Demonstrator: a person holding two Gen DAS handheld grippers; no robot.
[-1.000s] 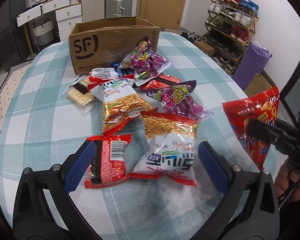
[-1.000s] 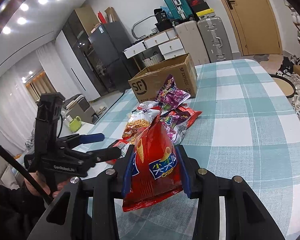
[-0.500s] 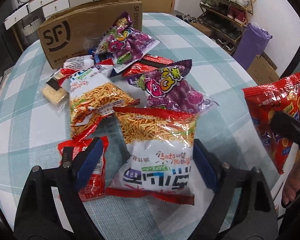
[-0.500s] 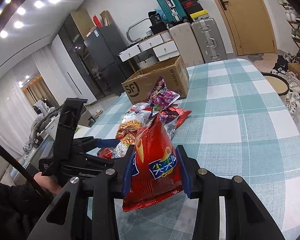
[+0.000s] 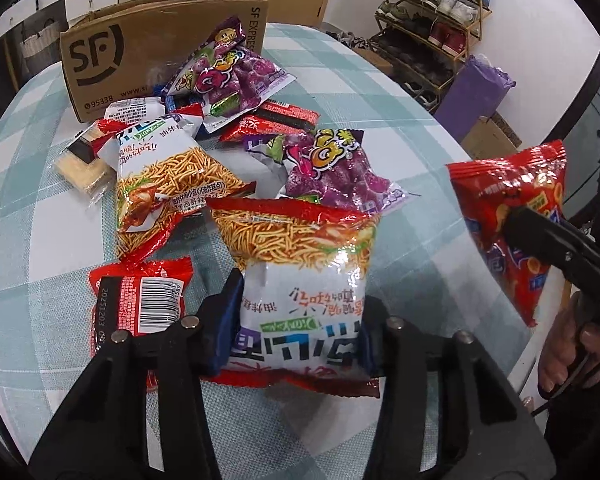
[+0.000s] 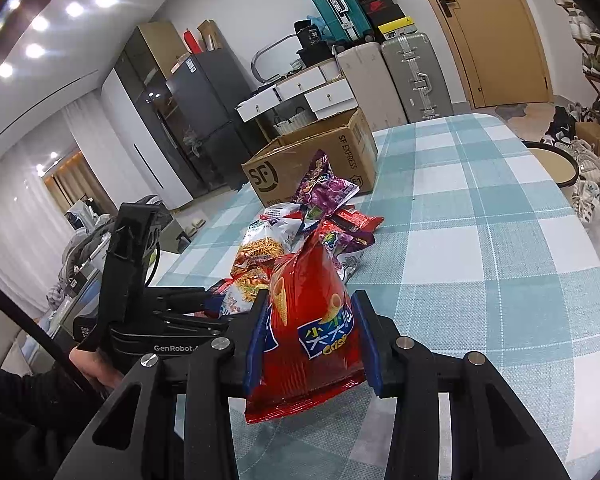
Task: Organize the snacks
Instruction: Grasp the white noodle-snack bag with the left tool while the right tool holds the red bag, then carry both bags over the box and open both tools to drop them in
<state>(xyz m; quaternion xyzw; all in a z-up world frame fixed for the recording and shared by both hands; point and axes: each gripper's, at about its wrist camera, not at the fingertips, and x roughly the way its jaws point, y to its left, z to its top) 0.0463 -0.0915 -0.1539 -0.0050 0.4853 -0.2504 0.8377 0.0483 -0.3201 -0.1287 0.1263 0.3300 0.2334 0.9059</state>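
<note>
While my left hand-held gripper point(image 5: 296, 320) has just been closing, its blue pads now press both sides of a white-and-red bag of fried noodle snack point(image 5: 300, 280), which lies on the checked surface point(image 5: 380, 92) at the near end of the snack pile. Just left of that bag lies a small red packet point(image 5: 140, 296) with its barcode up. Beyond it, toward the SF cardboard box point(image 5: 160, 48), lie a second noodle bag point(image 5: 168, 184) and two purple candy bags point(image 5: 332, 172), overlapping. My right hand-held gripper point(image 6: 312, 340) is clamped narrowly on a red bag of cone crisps point(image 6: 308, 328), held upright, off to the right of the pile and well short of the box.
</note>
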